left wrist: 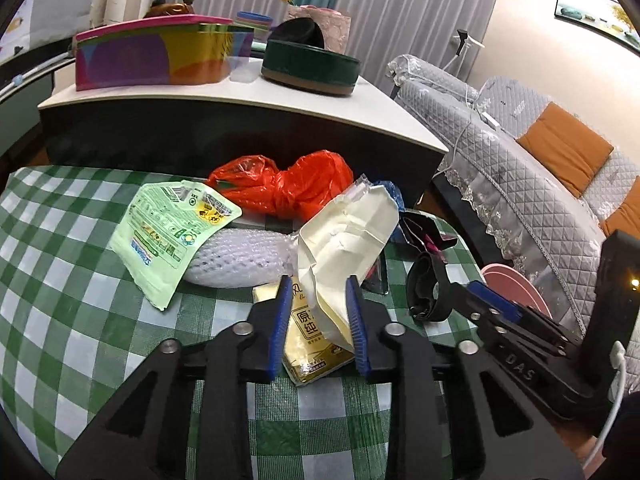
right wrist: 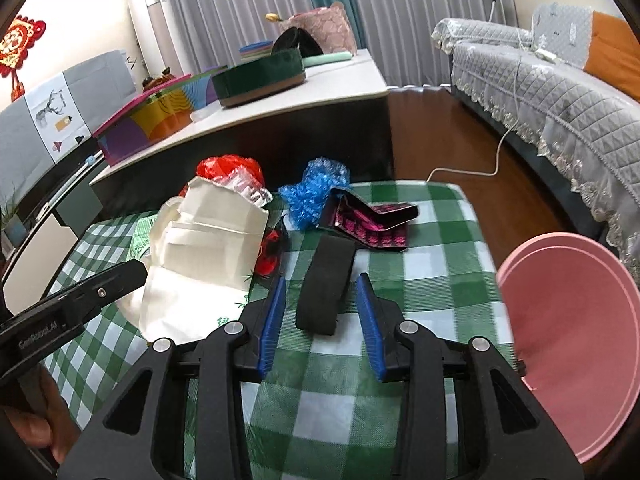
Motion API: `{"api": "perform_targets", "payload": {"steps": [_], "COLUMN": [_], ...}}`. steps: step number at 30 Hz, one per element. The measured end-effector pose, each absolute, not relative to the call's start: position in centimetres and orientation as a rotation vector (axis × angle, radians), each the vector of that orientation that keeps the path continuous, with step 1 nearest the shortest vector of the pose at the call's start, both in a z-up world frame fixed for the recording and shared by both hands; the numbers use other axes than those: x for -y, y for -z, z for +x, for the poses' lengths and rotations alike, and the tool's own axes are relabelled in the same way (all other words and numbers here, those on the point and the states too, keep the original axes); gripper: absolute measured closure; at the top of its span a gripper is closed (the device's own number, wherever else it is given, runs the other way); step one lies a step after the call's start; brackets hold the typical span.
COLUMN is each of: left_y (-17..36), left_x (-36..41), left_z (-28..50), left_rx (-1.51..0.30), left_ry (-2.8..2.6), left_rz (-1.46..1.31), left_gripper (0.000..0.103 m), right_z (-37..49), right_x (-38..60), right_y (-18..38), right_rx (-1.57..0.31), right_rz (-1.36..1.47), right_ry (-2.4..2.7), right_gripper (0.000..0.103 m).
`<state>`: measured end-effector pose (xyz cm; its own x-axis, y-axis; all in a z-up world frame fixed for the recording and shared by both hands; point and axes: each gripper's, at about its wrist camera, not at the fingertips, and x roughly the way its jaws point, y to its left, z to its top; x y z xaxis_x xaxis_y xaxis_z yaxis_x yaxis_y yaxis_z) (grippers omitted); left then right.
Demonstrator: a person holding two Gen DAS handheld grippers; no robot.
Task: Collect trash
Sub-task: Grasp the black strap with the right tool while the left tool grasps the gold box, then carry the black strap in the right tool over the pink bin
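On the green-and-white checked tablecloth (left wrist: 80, 240), the left gripper (left wrist: 320, 320) has its blue pads on either side of a crumpled cream paper wrapper (left wrist: 344, 240), creased and torn, lying over a gold packet (left wrist: 308, 344); whether they pinch it I cannot tell. The right gripper (right wrist: 322, 320) stands open around a black foam strip (right wrist: 326, 280), not touching. At three o'clock sits a pink plastic bin (right wrist: 572, 320).

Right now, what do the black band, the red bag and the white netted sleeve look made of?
Black band: matte and thick, probably foam or elastic fabric; no shine. Red bag: thin glossy plastic film, crinkled and knotted, slightly see-through. White netted sleeve: soft foam mesh, judging by its puffy open weave.
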<state>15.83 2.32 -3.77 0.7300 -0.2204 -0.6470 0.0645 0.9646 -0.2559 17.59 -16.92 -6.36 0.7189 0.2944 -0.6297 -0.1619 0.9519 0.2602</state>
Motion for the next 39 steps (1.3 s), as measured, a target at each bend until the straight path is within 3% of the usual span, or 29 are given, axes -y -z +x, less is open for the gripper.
{"api": "perform_targets", "payload": {"steps": [4, 8, 12, 39], "left_y": [4.0, 4.0, 4.0, 0.1], "left_x": [-2.7, -2.6, -2.6, -1.8], "left_z": [16.0, 15.9, 15.9, 11.8], "left_rx": [-0.749, -0.751, -0.751, -0.637], "left_ry": [0.157, 0.163, 0.156, 0.136], "left_rz": [-0.241, -0.237, -0.237, -0.155], "left_gripper": [0.087, 0.091, 0.098, 0.099], "right_z": [18.4, 18.4, 18.2, 10.5], "right_x": [16.4, 16.5, 16.5, 20.5], "right_y": [7.3, 7.4, 7.2, 1.0], "right_rx": [-0.770, -0.778, -0.775, -0.618], "right_rz": [0.206, 0.215, 0.205, 0.155], "right_ry": [-0.263, -0.272, -0.271, -0.227], "right_gripper": [0.065, 0.077, 0.080, 0.080]}}
